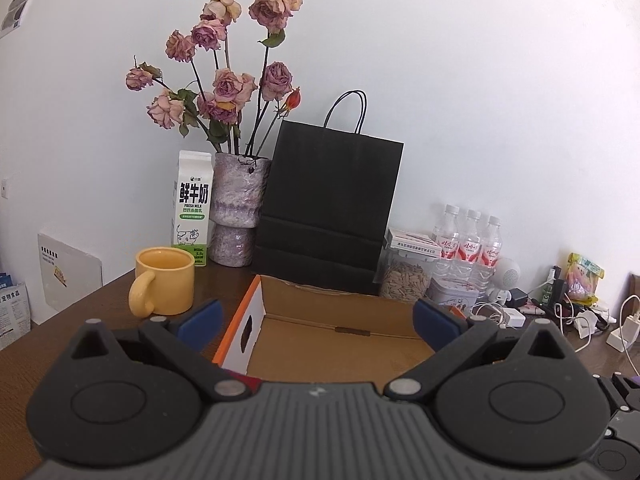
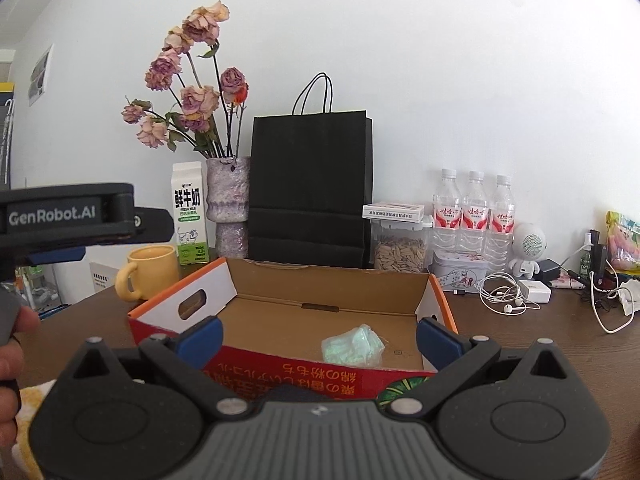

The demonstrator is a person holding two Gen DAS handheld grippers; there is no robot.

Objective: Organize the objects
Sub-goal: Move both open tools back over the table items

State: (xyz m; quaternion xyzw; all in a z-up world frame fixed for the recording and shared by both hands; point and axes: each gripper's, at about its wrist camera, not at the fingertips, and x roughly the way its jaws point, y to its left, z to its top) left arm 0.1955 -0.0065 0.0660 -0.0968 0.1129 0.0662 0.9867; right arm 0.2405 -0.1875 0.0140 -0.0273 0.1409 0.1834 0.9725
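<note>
Item: open cardboard box (image 2: 328,304), orange-edged, red printed front, standing on the brown wooden surface (image 2: 520,344); we take it as our landmark.

Contents: one small pale-green soft packet in clear wrap (image 2: 352,347), lying on the box floor near the front wall, right of centre. We judge it light, crushable and a little slippery; take it across its middle with a gentle squeeze.

Left of the box: yellow mug (image 1: 165,286), rigid, breakable, probably best gripped at the rim or handle. Behind it, a milk carton (image 1: 191,208).

Right of the box: tangled white earphones (image 2: 505,295), limp, likely to snag.

Left hand-held gripper (image 1: 316,316): jaws spread, nothing held, over the box.
Right hand-held gripper (image 2: 318,338): jaws spread, nothing held, before the box front.
</note>
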